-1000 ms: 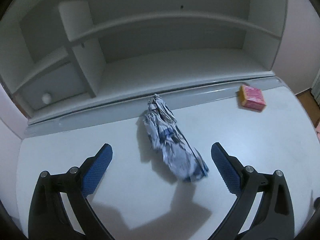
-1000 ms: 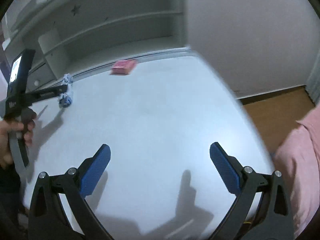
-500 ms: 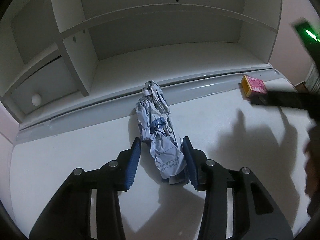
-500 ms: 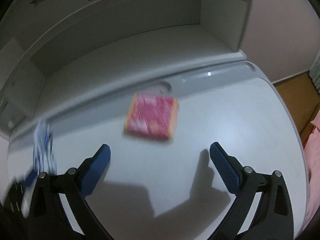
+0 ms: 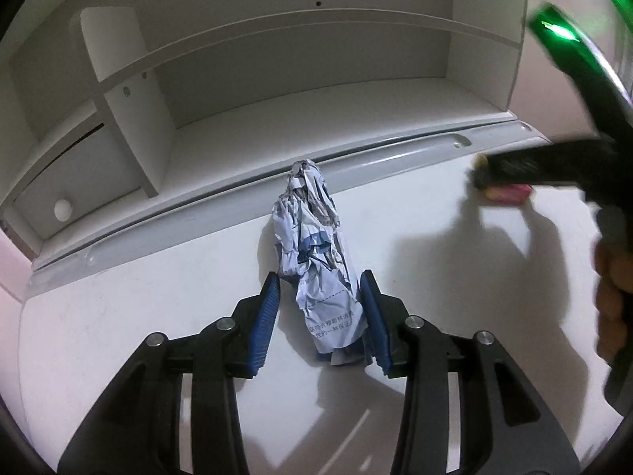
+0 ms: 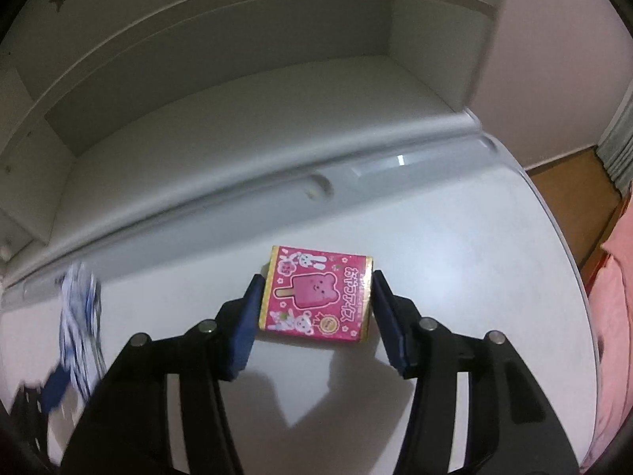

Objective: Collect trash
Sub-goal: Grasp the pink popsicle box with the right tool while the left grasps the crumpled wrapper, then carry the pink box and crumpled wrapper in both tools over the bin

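Both jaws have just been closing: left gripper (image 5: pixel 319 318) pinches the crumpled wrapper (image 5: pixel 316 273) lying on the white desk (image 5: pixel 118 316), right gripper (image 6: pixel 314 312) clamps the pink box (image 6: pixel 316 295) near the desk's back ledge (squeeze firmly, lift straight up).

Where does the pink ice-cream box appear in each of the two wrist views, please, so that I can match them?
Left wrist view: the pink box sits far right on the desk, mostly hidden behind the right gripper.
Right wrist view: the same box lies at centre, between the right gripper fingers.
Shared landmark: the crumpled paper wrapper, centre in the left view, blurred at far left in the right.
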{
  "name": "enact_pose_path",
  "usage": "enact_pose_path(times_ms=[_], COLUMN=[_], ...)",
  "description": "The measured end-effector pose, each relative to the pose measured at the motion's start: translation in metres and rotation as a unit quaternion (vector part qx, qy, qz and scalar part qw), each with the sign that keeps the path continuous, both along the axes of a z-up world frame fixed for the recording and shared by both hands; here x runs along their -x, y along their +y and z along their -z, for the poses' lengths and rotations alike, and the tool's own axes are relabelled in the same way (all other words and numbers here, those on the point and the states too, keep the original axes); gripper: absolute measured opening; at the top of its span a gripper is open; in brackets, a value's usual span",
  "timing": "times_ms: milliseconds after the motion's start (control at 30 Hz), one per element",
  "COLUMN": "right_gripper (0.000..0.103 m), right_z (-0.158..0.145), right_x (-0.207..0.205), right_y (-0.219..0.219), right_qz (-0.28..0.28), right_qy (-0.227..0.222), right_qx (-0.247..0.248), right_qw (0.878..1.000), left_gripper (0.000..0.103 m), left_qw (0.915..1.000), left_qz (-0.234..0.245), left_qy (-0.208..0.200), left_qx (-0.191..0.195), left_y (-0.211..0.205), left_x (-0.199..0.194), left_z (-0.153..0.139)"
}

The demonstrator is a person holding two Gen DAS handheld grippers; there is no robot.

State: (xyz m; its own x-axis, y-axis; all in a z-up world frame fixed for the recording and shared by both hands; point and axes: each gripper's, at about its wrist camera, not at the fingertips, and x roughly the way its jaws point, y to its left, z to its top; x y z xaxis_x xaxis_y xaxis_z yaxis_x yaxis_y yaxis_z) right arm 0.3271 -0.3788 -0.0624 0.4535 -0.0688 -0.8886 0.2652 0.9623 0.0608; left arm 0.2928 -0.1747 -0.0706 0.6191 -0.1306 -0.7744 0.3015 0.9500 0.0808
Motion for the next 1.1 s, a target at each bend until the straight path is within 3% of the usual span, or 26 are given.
enact_pose_path(times_ms=[233,400,600,700,867,1033,1100], right_gripper=[0.053,0.052,0.052,0.052,0.052,0.052,0.052], right_z=[-0.004,-0.020,-0.030,-0.018,0.007,0.040,0.057], right_x=[0.122,0.265,0.431,0.503,0.595,0.669,0.687], right_y=[-0.067,-0.123,-0.174,-0.207,-0.240,-0.264,-0.271], right_qz=[0.023,0.062,0.156,0.210,0.286,0.346,0.360], right_qy=[-0.007,-0.040,-0.067,-0.068,-0.066,-0.059,-0.052], right_qx=[-0.003,-0.010,0.019,0.017,0.009,0.004,0.000], right_qw=[1.000,0.997,0.985,0.975,0.956,0.936,0.931], left_gripper=[0.029,0.028,0.028,0.028,0.028,0.028,0.028], left_qw=[0.9993,0.9964,0.9854,0.9699,0.9260,0.8747,0.8597], left_qz=[0.037,0.084,0.166,0.237,0.368,0.479,0.507], left_qy=[-0.004,0.007,-0.017,-0.024,-0.021,0.013,0.022], left_qx=[-0.008,0.012,0.034,0.051,0.082,0.071,0.060], left_y=[-0.010,-0.025,-0.087,-0.141,-0.244,-0.331,-0.355], left_x=[0.018,0.037,0.108,0.164,0.274,0.380,0.412], left_z=[0.000,-0.004,-0.039,-0.057,-0.063,-0.011,0.022])
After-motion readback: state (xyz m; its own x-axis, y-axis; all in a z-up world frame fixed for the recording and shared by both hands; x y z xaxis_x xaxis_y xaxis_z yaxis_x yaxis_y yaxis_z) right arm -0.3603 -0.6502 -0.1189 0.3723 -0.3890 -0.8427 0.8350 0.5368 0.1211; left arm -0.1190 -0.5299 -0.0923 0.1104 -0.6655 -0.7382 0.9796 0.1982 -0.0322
